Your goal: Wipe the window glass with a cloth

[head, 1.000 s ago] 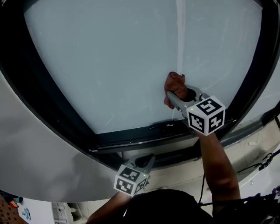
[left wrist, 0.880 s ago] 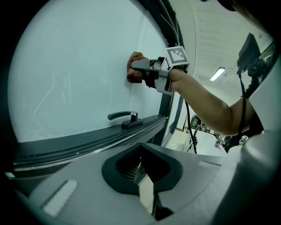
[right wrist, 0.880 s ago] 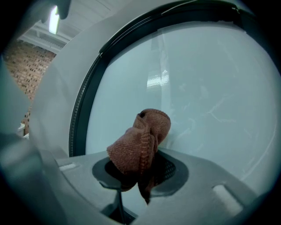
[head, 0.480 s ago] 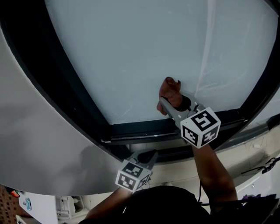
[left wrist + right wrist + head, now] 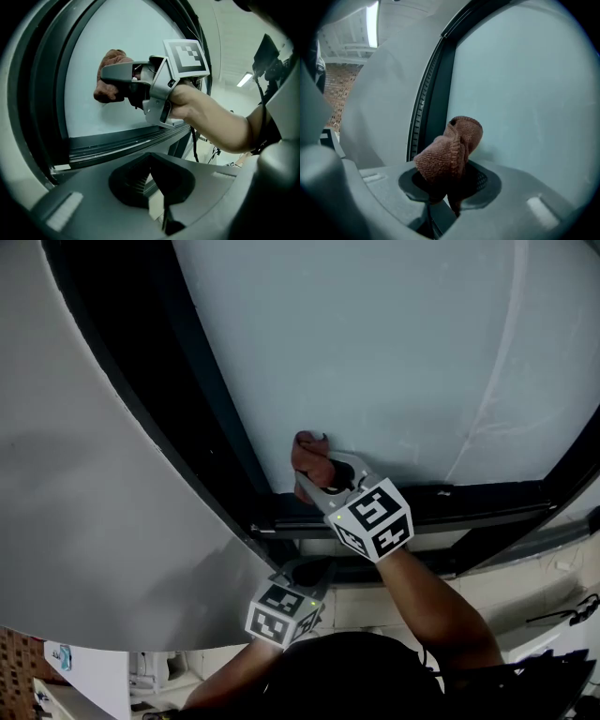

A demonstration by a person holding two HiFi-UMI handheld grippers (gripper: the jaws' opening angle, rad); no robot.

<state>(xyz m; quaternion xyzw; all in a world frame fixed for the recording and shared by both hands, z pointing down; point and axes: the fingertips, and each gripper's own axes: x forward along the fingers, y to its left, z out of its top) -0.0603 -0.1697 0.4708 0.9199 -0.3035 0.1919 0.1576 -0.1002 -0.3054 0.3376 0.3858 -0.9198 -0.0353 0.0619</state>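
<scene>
Right gripper (image 5: 317,476) raised, jaws clamped on cloth (image 5: 450,150); left gripper (image 5: 320,574) low, seemingly closed.

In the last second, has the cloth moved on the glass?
Yes. The cloth slid left along the glass, away from the pale streak and up to the dark frame near its lower left corner.

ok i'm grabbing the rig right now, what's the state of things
Right gripper: fingers shut on the brown cloth, which is pressed against the window glass at its lower left corner, right beside the dark frame.
Left gripper: shut, empty, held low beneath the bottom of the frame, off the glass.
Done: can't tell how much is wiped. A pale streak shows on the right part of the pane.
Left: probably work the cloth up and across to the right, over that streak.
</scene>
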